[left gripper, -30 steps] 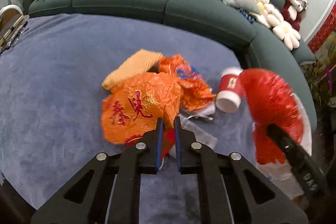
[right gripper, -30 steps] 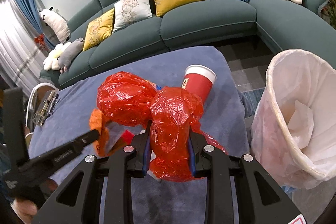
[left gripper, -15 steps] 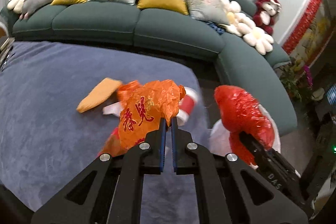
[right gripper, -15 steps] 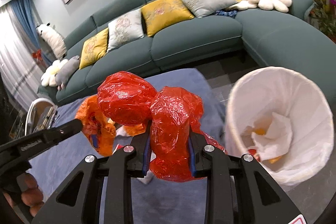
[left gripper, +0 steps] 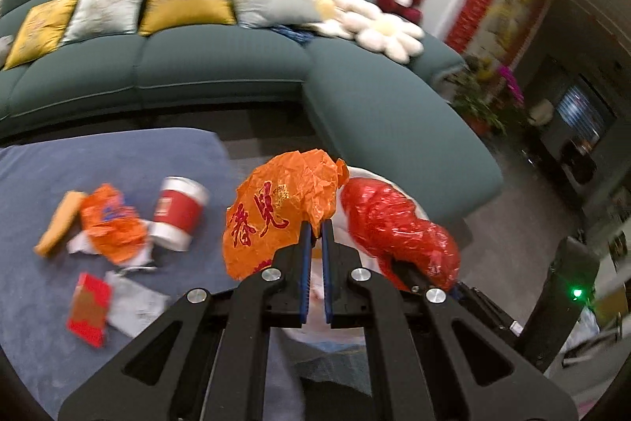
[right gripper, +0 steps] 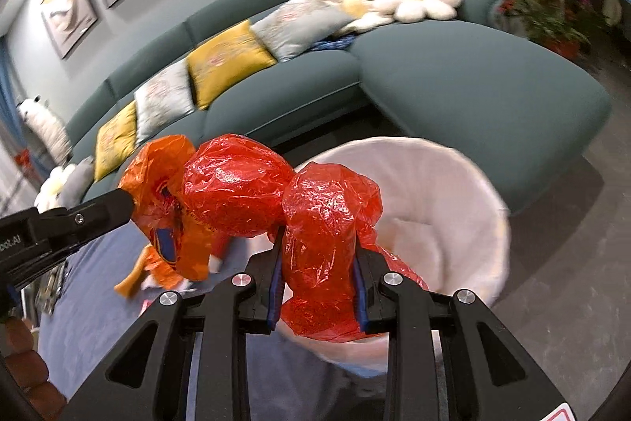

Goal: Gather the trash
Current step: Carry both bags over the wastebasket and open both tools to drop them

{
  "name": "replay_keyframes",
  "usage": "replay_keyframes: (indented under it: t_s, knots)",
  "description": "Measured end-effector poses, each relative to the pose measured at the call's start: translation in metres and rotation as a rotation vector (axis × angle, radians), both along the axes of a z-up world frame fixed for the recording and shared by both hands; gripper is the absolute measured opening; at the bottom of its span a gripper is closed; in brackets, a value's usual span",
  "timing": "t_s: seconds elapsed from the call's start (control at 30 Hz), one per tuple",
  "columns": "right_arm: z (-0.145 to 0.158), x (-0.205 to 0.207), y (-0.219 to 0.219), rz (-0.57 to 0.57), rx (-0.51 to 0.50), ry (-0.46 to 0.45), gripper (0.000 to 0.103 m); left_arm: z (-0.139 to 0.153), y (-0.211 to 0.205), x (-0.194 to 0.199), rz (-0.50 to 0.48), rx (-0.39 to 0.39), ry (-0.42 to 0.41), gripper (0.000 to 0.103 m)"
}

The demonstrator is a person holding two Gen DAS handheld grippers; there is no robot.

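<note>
Red plastic bag (right gripper: 327,247) fills my right gripper (right gripper: 317,283) over the white-lined bin (right gripper: 453,223), while my left gripper (left gripper: 314,251) pinches the orange bag (left gripper: 284,212) just beside it.

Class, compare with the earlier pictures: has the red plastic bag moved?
Yes. Held in the right tongs, the red plastic bag has travelled from over the blue rug to above the white-lined bin.
</note>
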State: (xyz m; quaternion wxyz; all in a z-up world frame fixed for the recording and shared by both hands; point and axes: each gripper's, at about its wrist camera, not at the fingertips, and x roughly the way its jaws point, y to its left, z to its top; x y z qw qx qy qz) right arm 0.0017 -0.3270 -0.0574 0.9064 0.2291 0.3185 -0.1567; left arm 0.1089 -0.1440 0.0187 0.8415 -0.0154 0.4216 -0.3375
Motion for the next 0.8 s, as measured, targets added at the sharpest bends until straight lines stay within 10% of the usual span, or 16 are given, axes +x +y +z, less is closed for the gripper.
replay_keyframes:
  t_s: [0.57, 0.7, 0.8]
  knots:
    - [-0.024, -0.028, -0.068, -0.167, 0.026, 0.030, 0.027, -0.042, -0.081, -0.004, -0.162, 0.009, 0.102, 0.009]
    - [-0.025, -0.022, -0.067, -0.153, 0.024, 0.030, 0.027, -0.043, -0.072, 0.000, -0.109, 0.032, 0.081, 0.049]
    - [-0.026, -0.016, -0.063, -0.137, 0.021, 0.030, 0.029, -0.042, -0.059, 0.004, -0.065, 0.022, 0.078, 0.056]
